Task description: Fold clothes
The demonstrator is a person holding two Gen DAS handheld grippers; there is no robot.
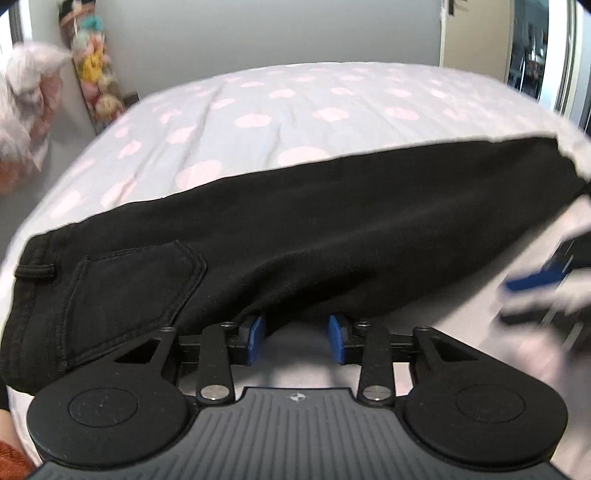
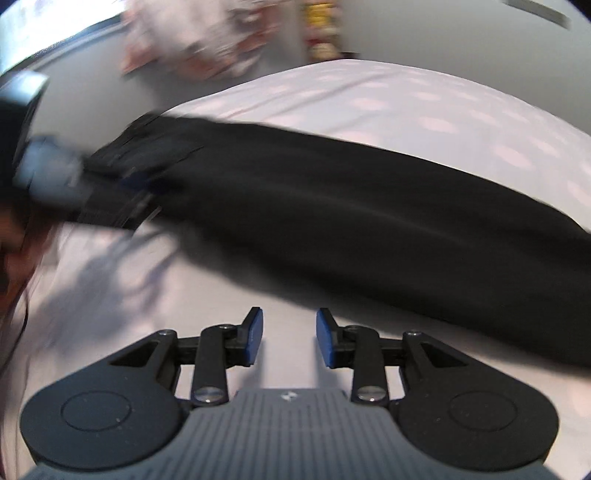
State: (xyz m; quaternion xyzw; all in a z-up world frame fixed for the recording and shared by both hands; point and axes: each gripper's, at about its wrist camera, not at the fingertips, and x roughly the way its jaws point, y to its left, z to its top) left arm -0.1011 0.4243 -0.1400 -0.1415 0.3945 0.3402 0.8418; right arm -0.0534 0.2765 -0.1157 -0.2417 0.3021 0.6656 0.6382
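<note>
Black jeans (image 1: 295,236) lie folded lengthwise across a bed with a pale sheet printed with pink clouds (image 1: 258,110). The waistband and back pocket are at the left. My left gripper (image 1: 297,338) is open, its blue pads at the near edge of the jeans with cloth hanging over the tips. In the right wrist view the jeans (image 2: 369,229) stretch from upper left to right. My right gripper (image 2: 290,336) is open and empty, just short of the jeans' near edge. The left gripper (image 2: 48,177) shows blurred at the left there. The right gripper shows blurred at the right edge of the left wrist view (image 1: 546,273).
A hanging string of stuffed toys (image 1: 94,74) is by the grey wall at the far left. A heap of pale clothes (image 1: 26,96) sits at the left. A door (image 1: 476,33) and a mirror or window (image 1: 543,51) are at the far right.
</note>
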